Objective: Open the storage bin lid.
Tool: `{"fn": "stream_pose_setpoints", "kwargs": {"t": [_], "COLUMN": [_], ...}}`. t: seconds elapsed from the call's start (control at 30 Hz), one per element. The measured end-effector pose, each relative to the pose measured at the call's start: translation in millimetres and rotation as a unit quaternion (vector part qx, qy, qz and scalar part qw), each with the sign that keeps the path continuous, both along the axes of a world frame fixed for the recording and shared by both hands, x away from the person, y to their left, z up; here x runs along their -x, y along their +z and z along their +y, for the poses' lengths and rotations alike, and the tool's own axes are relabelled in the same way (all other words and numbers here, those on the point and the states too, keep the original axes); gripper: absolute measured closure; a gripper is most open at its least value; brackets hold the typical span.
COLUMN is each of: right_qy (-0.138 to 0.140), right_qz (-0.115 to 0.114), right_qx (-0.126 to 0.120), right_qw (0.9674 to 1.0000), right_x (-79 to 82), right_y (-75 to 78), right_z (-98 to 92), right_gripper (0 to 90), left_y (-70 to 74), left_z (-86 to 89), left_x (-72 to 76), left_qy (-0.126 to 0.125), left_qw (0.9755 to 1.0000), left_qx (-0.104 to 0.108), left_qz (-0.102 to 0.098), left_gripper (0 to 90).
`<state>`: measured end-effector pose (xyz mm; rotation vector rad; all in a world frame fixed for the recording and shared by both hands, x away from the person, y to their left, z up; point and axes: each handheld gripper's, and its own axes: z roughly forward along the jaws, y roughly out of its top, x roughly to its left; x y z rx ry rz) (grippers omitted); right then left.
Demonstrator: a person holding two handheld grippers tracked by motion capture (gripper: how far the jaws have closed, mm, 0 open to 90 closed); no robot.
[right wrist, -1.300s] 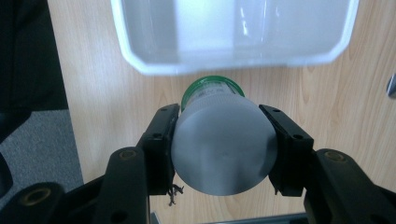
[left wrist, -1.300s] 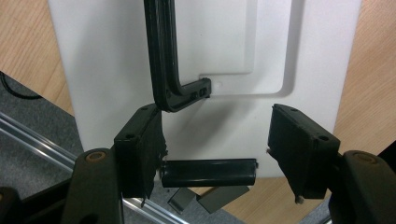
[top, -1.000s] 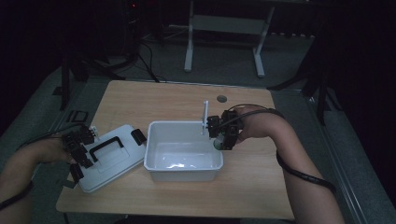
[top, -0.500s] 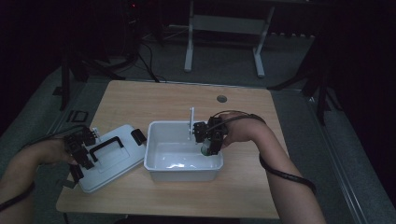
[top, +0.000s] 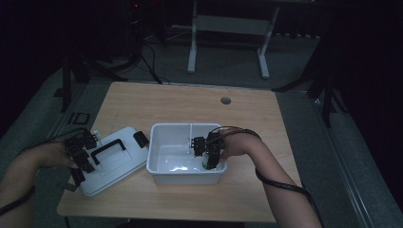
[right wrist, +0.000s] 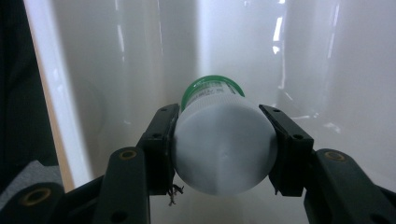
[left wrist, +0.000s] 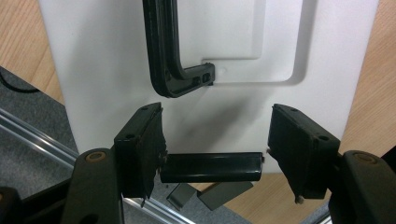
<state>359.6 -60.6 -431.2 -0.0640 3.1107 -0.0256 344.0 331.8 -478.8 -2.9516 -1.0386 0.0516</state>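
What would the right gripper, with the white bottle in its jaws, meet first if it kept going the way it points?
Probably the white bin's inner surface: the right gripper aims the bottle into it; wall or floor is unclear.

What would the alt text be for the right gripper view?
The right gripper has its two black jaws clamped on a white cylindrical container with a green band at its far end, seen end-on. Behind it are the glossy white inner walls of a plastic bin.

The left hand-held gripper (left wrist: 215, 161) clamps a black latch (left wrist: 211, 167) at the edge of a white lid (left wrist: 102, 60) lying on the bench (left wrist: 369, 88).
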Motion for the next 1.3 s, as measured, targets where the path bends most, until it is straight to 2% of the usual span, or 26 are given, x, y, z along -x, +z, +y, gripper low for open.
{"fn": "stream_pose_setpoints", "kwargs": {"t": [0.23,0.33,0.47,0.83,0.93,1.1,1.3], "right_qy": [0.008,0.013,0.011,0.009,0.002,0.001,0.004], "right_qz": [-0.003,-0.003,0.001,0.002,0.005,0.008,0.009], "right_qx": [-0.008,-0.001,-0.002,0.029,0.035,0.038,0.053], "right_qw": [0.9999,0.9999,0.9999,0.9995,0.9994,0.9993,0.9985], "right_x": [-1.2,-0.5,-1.6,-3.7,-4.2,-5.4,-5.9], "right_y": [-7.7,-12.4,-19.7,-43.0,-47.8,-54.9,-62.2], "right_z": [10.0,15.3,21.3,31.7,32.9,35.2,36.7], "right_gripper": [50.0,50.0,50.0,50.0,50.0,50.0,49.7], "left_y": [-1.4,-1.9,-2.8,-4.7,-4.0,-4.4,-6.3], "left_z": [0.1,-0.5,-0.6,0.3,0.1,-0.3,-0.5], "left_x": [-0.5,-0.6,-1.1,-0.6,-0.5,-0.9,-1.4], "left_qy": [0.0,-0.001,-0.002,-0.001,-0.001,-0.003,-0.004], "left_qw": [1.0,1.0,1.0,1.0,1.0,1.0,1.0], "left_qx": [0.0,0.001,0.0,0.001,0.002,0.001,0.002], "left_qz": [0.0,0.002,0.002,0.002,0.001,0.0,-0.001], "left_gripper": [35.3,35.3,35.3,35.3,35.3,35.3,35.4]}}
